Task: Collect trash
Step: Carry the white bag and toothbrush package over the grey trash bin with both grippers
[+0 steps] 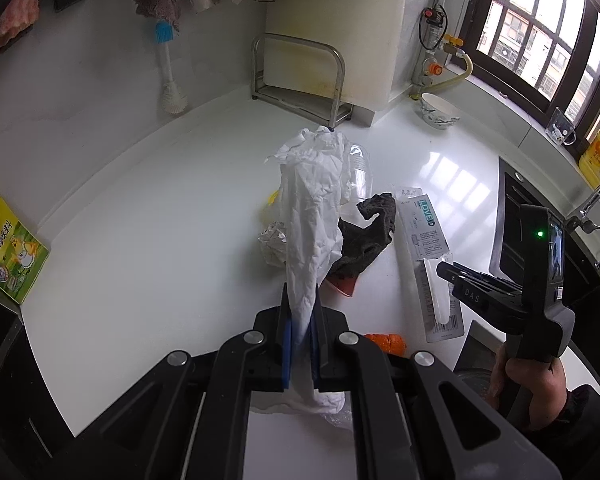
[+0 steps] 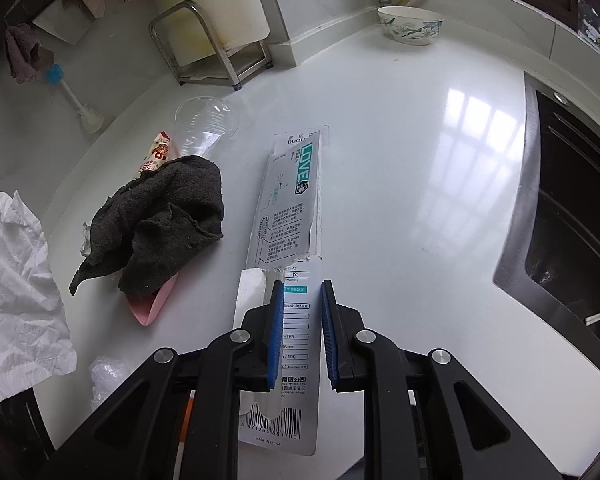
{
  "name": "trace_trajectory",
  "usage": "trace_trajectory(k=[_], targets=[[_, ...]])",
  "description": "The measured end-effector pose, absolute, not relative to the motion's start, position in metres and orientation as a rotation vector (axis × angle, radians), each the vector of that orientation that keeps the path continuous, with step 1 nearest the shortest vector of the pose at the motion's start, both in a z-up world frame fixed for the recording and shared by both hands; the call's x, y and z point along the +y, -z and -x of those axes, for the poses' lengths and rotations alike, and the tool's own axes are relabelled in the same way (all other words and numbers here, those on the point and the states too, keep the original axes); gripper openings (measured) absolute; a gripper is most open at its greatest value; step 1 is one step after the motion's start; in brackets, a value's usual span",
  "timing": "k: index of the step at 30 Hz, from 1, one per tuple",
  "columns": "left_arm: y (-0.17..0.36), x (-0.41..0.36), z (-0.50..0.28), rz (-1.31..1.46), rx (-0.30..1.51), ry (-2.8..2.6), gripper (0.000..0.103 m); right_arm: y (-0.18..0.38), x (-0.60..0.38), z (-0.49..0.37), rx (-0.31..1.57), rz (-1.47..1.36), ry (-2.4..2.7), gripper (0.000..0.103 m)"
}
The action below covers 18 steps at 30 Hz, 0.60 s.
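My left gripper (image 1: pixel 300 300) is shut on a white plastic bag (image 1: pixel 312 216) and holds it up above the white counter (image 1: pixel 140 240); the bag also shows at the left of the right wrist view (image 2: pixel 16 264). My right gripper (image 2: pixel 300 288) is open, its jaws apart just above the lower end of a torn toothbrush package (image 2: pixel 292 200) lying flat on the counter; the package also shows in the left wrist view (image 1: pixel 428 228). A dark grey rag (image 2: pixel 164 216) lies over a pink piece (image 2: pixel 152 308) and a snack wrapper (image 2: pixel 156 156). A clear plastic cup (image 2: pixel 206 120) lies behind.
A crumpled foil ball (image 1: pixel 272 240) and an orange scrap (image 1: pixel 386 342) lie near the bag. A metal rack (image 2: pixel 212 44), a brush (image 2: pixel 76 100) and a bowl (image 2: pixel 410 24) stand at the back. The sink (image 2: pixel 572 200) is at the right. A yellow-green box (image 1: pixel 8 248) sits far left.
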<state>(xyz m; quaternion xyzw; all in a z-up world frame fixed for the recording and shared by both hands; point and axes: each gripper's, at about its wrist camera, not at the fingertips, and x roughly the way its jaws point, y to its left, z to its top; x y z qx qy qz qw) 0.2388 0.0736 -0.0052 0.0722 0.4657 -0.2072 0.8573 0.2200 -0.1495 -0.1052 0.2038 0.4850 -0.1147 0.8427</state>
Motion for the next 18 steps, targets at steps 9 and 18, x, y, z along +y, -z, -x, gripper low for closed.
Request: trace_trajectory(k=[9,18], targets=[[-0.001,0.062,-0.220,-0.165,0.968,0.467,0.008,0.089,-0.154,-0.191,0.996,-0.427,0.248,0.017],[-0.009,0.054,-0.202,-0.168,0.952,0.494,0.008,0.064,-0.151,-0.172,0.938,-0.430,0.234,0.017]])
